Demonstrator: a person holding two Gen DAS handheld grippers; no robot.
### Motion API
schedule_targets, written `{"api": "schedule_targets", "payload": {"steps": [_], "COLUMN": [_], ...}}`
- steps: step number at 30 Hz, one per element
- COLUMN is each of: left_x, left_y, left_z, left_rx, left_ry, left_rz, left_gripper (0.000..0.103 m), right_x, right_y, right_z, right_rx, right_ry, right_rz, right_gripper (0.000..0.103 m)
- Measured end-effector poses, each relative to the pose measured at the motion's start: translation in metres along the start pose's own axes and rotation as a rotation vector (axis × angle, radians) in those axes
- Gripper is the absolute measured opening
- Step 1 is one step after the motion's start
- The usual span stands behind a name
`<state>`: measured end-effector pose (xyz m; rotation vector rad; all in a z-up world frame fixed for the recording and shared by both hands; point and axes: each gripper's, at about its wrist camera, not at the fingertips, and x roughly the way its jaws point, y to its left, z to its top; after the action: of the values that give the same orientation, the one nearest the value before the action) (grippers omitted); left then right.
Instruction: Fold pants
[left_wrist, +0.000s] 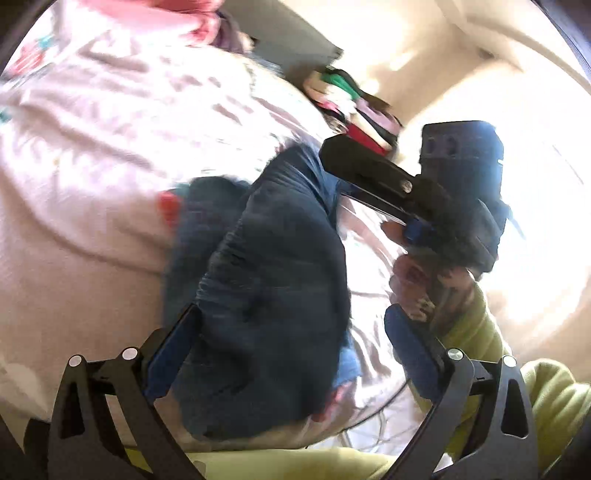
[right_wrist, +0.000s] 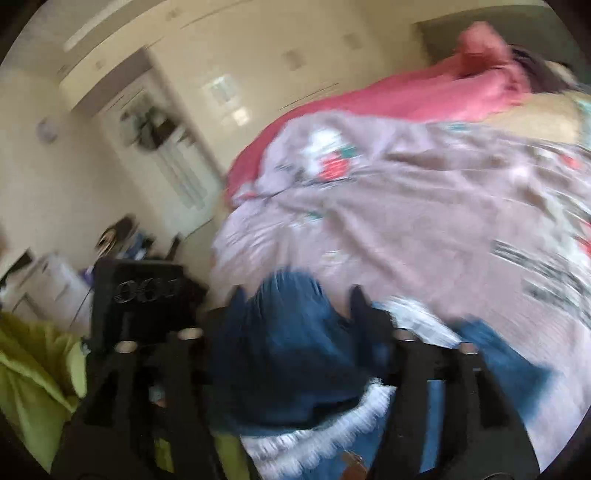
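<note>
1. My left gripper (left_wrist: 291, 350) stands wide open over the bed, its blue-padded fingers (left_wrist: 168, 363) spread on either side of the bunched blue jeans (left_wrist: 273, 295). The left pad lies along the denim's edge; the right pad sits clear of the cloth. Nothing is clamped.
2. My right gripper (right_wrist: 295, 295) also stands with its jaws parted, and the jeans (right_wrist: 280, 354) bulge up between the two black fingers (right_wrist: 360, 306). Motion blur keeps me from telling whether either pad presses the denim.
3. In the left wrist view, the right gripper (left_wrist: 332, 149) reaches in from the right, held by my hand (left_wrist: 424, 284) in a yellow-green sleeve (left_wrist: 491, 343), its tip at the top end of the jeans.
4. In the right wrist view, the body of the left gripper (right_wrist: 144, 299) shows as a black block just left of the jeans.
5. The jeans lie crumpled in a heap at the near edge of the bed, on a pale lilac printed bedspread (left_wrist: 110, 166).
6. Farther back, a pink blanket (right_wrist: 388, 96) covers the far side of the bed.
7. A pile of mixed coloured clothes (left_wrist: 351, 107) sits beyond the jeans in the left wrist view.
8. Cream wardrobe doors (right_wrist: 177, 122) line the wall behind the bed.
</note>
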<state>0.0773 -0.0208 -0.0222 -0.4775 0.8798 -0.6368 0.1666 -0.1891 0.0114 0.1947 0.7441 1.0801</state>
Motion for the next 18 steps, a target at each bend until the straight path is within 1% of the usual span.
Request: {"api": "schedule_targets", "payload": {"steps": [2, 3, 5, 7, 8, 9, 10, 13, 14, 15, 17, 18], "left_x": [0.007, 0.013, 0.024, 0.035, 0.033, 0.031, 0.026, 0.009, 0.002, -0.001, -0.001, 0.001], "left_y": [-0.019, -0.029, -0.044, -0.049, -0.049, -0.049, -0.047, -0.049, -0.049, -0.047, -0.043, -0.042], "left_z": [-0.004, -0.006, -0.014, -0.014, -0.019, -0.021, -0.025, -0.024, -0.021, -0.020, -0.020, -0.020], "left_rx": [0.068, 0.100, 0.160, 0.188, 0.192, 0.196, 0.201, 0.253, 0.274, 0.285, 0.294, 0.302], "left_ry": [0.027, 0.047, 0.090, 0.116, 0.126, 0.123, 0.114, 0.034, 0.000, -0.015, -0.018, -0.014], "left_rz": [-0.042, -0.050, -0.037, -0.022, -0.013, -0.004, 0.006, 0.098, 0.161, 0.215, 0.287, 0.303], "left_gripper": [0.098, 0.098, 0.098, 0.098, 0.098, 0.098, 0.098, 0.098, 0.098, 0.098, 0.098, 0.098], "right_x": [-0.029, -0.044, -0.055, -0.063, -0.063, -0.062, -0.059, -0.051, -0.048, -0.045, -0.038, -0.029], "right_y": [-0.018, -0.026, -0.034, -0.030, -0.027, -0.021, -0.018, -0.010, -0.009, -0.009, -0.013, -0.018], "right_z": [-0.013, -0.022, -0.036, -0.050, -0.055, -0.061, -0.064, -0.071, -0.070, -0.069, -0.065, -0.064], "right_rx": [0.068, 0.108, 0.162, 0.185, 0.181, 0.172, 0.168, 0.166, 0.168, 0.174, 0.204, 0.229], "right_ry": [-0.045, -0.054, -0.054, -0.041, -0.034, -0.018, -0.008, 0.021, 0.027, 0.033, 0.051, 0.097], "right_rz": [-0.085, -0.149, -0.213, -0.265, -0.287, -0.316, -0.319, -0.311, -0.311, -0.313, -0.311, -0.339], "right_gripper": [0.068, 0.070, 0.073, 0.074, 0.076, 0.078, 0.078, 0.080, 0.082, 0.083, 0.088, 0.090]}}
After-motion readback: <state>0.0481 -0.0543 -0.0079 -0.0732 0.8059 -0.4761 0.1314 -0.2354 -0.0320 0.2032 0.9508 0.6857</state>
